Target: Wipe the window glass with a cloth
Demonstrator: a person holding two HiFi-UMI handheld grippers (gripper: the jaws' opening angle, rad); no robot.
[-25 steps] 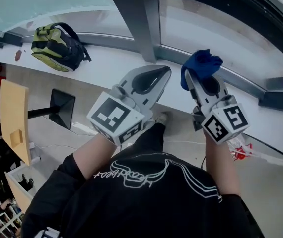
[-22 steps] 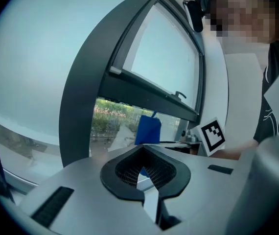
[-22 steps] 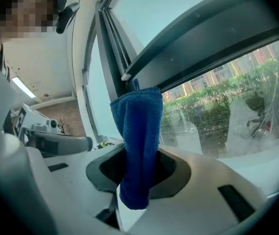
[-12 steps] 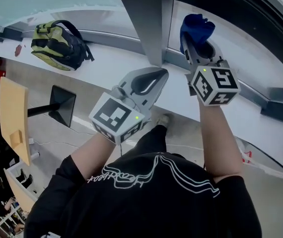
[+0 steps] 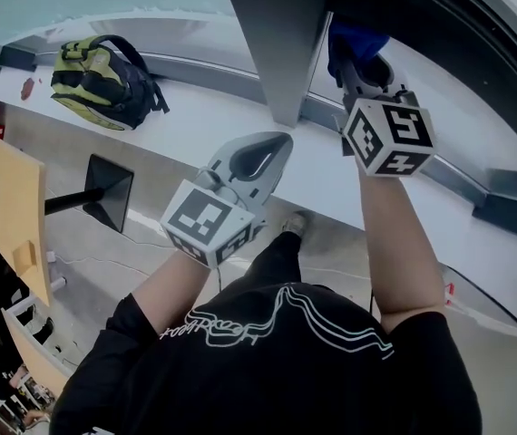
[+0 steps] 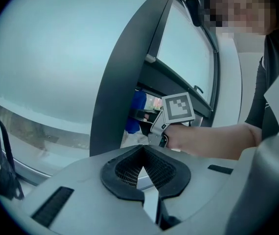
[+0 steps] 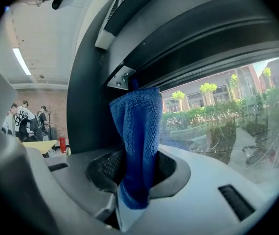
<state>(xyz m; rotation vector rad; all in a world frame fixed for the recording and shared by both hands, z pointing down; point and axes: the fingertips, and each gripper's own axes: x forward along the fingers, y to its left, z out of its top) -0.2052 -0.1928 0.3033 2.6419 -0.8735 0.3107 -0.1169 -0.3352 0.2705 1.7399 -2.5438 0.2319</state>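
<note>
Window bay over white sill | right gripper high, fingers clamped on blue microfibre cloth standing upright along them | cloth top at upper corner of window glass, beside dark frame post; pane spreads to its right | left gripper low, fingers together, empty, farther off.

The right gripper is held high on a straight, stretched right forearm, its marker cube just behind the jaws. Those jaws are clamped on a blue cloth, which stands up between them and folds over beyond the tips. The left gripper sits lower and nearer the body on a bent left forearm. Its jaws are closed tip to tip with nothing between them. From the left gripper's jaws, the right gripper lies ahead and above.
</note>
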